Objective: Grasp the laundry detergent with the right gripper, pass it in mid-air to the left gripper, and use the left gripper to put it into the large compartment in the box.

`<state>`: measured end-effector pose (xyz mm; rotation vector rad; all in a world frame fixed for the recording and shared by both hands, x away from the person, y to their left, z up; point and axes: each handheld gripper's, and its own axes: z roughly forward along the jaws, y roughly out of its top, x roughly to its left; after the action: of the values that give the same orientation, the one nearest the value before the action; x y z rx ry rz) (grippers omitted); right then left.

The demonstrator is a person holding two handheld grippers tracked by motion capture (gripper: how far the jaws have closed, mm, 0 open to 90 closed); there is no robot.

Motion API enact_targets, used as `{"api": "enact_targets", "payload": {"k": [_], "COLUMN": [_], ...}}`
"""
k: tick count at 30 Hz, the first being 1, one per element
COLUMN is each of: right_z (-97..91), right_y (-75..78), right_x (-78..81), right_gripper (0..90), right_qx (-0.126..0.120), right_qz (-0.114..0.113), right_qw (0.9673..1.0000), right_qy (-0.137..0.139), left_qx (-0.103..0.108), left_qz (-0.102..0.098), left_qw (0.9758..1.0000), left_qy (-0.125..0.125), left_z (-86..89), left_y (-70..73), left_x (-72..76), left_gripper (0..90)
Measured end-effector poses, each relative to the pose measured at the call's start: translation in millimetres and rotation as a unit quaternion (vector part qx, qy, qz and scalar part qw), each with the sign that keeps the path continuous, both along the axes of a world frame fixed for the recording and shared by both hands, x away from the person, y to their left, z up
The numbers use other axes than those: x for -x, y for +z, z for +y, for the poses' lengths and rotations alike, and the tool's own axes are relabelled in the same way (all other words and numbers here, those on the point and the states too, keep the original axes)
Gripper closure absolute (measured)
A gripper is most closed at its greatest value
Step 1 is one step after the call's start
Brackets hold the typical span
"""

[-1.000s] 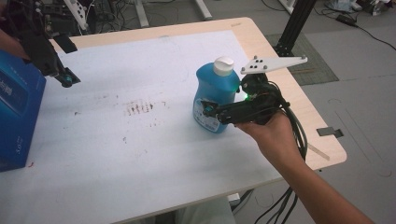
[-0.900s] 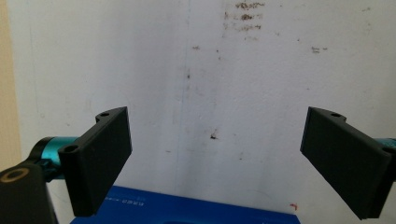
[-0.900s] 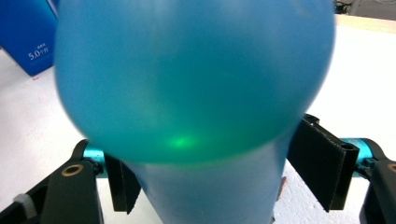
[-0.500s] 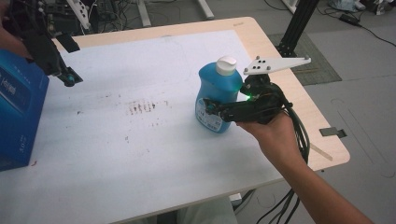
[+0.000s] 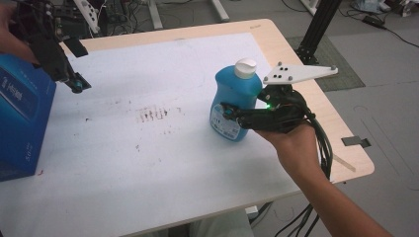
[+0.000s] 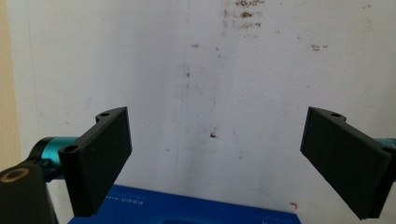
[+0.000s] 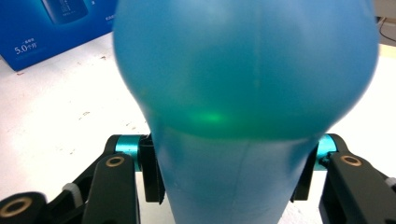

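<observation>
Blue bottle [image 7: 243,93] clamped in right claw [image 5: 232,114], just closed; left claw [image 6: 215,163] apart, probably over table [image 6: 233,70].

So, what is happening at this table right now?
A person works at a white-topped table with a two-jaw gripper in each hand. The right gripper has just been closing its jaws on a blue bottle with a white cap; the right gripper view shows both pads pressed against the bottle's sides. The bottle stands upright near the table's right edge. The left gripper hovers open, with nothing between its jaws, beside a blue box at the left edge.
</observation>
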<state>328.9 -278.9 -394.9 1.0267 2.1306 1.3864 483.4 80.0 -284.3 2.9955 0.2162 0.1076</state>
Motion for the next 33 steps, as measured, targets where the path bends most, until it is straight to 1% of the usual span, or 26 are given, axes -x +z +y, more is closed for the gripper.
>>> {"api": "enact_targets", "payload": {"k": [5, 10, 15, 20, 23, 26, 29, 30, 31, 33], "right_z": [-1.5, -1.4, -0.9, 0.6, 2.6, 5.7, 9.9, 11.2, 13.5, 17.2], "right_y": [1.3, 2.8, 8.1, 21.8, 32.9, 43.9, 52.8, 54.5, 57.3, 60.9], "right_x": [-0.7, -1.6, -2.5, -5.1, -7.0, -10.4, -15.3, -16.2, -18.0, -20.4], "right_gripper": [45.2, 45.5, 45.6, 45.6, 45.6, 45.5, 45.5, 45.5, 45.5, 45.5], "right_qx": [0.003, 0.010, 0.017, 0.026, 0.035, 0.047, 0.056, 0.057, 0.060, 0.064], "right_qz": [0.001, 0.001, -0.002, -0.008, -0.015, -0.015, -0.016, -0.015, -0.015, -0.016], "right_qw": [1.0000, 0.9999, 0.9995, 0.9981, 0.9964, 0.9937, 0.9896, 0.9889, 0.9870, 0.9843], "right_qy": [0.001, 0.009, 0.028, 0.056, 0.076, 0.101, 0.132, 0.137, 0.148, 0.164], "left_qx": [0.001, 0.001, 0.001, 0.005, 0.006, 0.006, 0.008, 0.009, 0.008, 0.005], "left_qz": [0.000, 0.000, -0.003, -0.008, -0.011, -0.013, -0.014, -0.014, -0.014, -0.014], "left_qw": [1.0000, 1.0000, 1.0000, 0.9999, 0.9999, 0.9999, 0.9998, 0.9998, 0.9998, 0.9998], "left_qy": [-0.001, 0.001, -0.001, -0.005, -0.007, -0.009, -0.010, -0.011, -0.012, -0.015], "left_z": [-0.8, 0.0, 0.8, 1.5, 2.1, 2.6, 3.1, 3.4, 3.4, 2.7], "left_y": [-0.4, 0.1, 3.1, 7.2, 10.2, 12.9, 15.4, 16.6, 17.3, 18.5], "left_x": [0.0, 0.4, 2.6, 7.4, 10.9, 14.4, 18.2, 19.4, 20.2, 23.2], "left_gripper": [8.8, 8.8, 8.8, 8.8, 8.8, 8.8, 8.8, 8.8, 8.8, 8.8]}}
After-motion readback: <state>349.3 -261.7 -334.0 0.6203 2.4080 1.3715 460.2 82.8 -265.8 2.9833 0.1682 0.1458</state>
